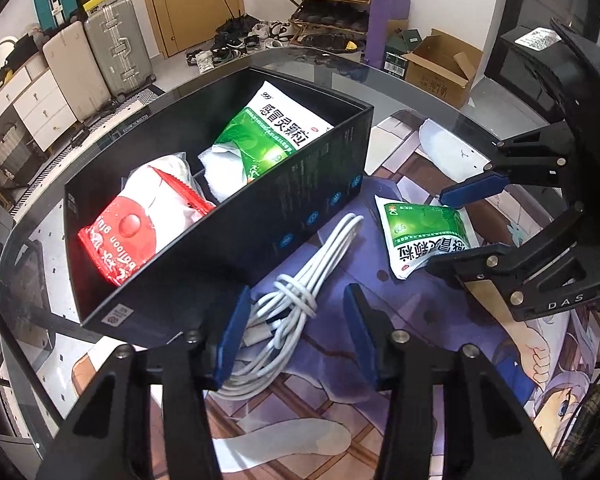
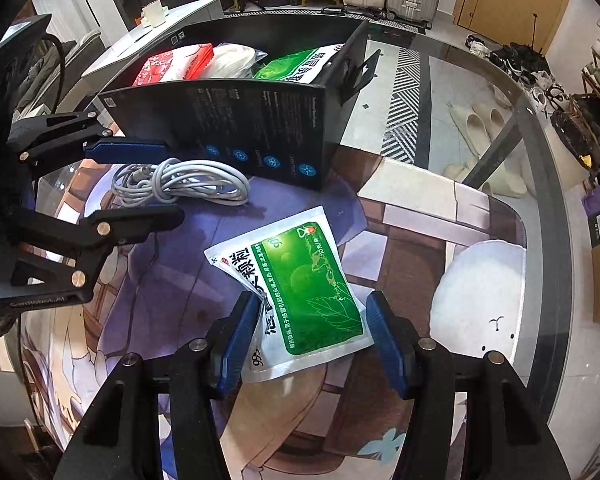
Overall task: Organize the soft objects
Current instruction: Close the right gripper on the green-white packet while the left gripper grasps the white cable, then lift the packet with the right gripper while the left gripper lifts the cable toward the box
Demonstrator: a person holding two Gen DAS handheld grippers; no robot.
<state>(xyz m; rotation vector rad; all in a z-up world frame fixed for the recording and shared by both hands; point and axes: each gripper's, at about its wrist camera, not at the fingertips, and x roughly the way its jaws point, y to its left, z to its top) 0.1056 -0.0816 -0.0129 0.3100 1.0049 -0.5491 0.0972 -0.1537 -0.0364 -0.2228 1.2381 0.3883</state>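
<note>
The glass desk (image 1: pixel 452 120) is carrying a printed mat (image 2: pixel 160 280), lying under both hand-held grippers. A black box (image 1: pixel 300 184) is standing on the desk ahead of the left hand-held gripper (image 1: pixel 296 332) and to its left side; it is holding a red-and-white packet (image 1: pixel 140 228), a white cloth (image 1: pixel 224 176) and a green-and-white sachet (image 1: pixel 276 128). A coiled white cable (image 1: pixel 300 276) is lying on the mat just beside the box wall, its near end sitting between the left hand-held gripper's fingers. The jaws are standing apart around the bundle; whether the pads are pressing on it cannot be told. A second green-and-white sachet (image 2: pixel 300 292) is lying on the mat well apart from the box, its near end between the right hand-held gripper's (image 2: pixel 312 336) fingers. The left pad (image 2: pixel 240 340) is touching the sachet's crumpled edge; the right pad is sitting just beside the opposite edge, contact uncertain.
</note>
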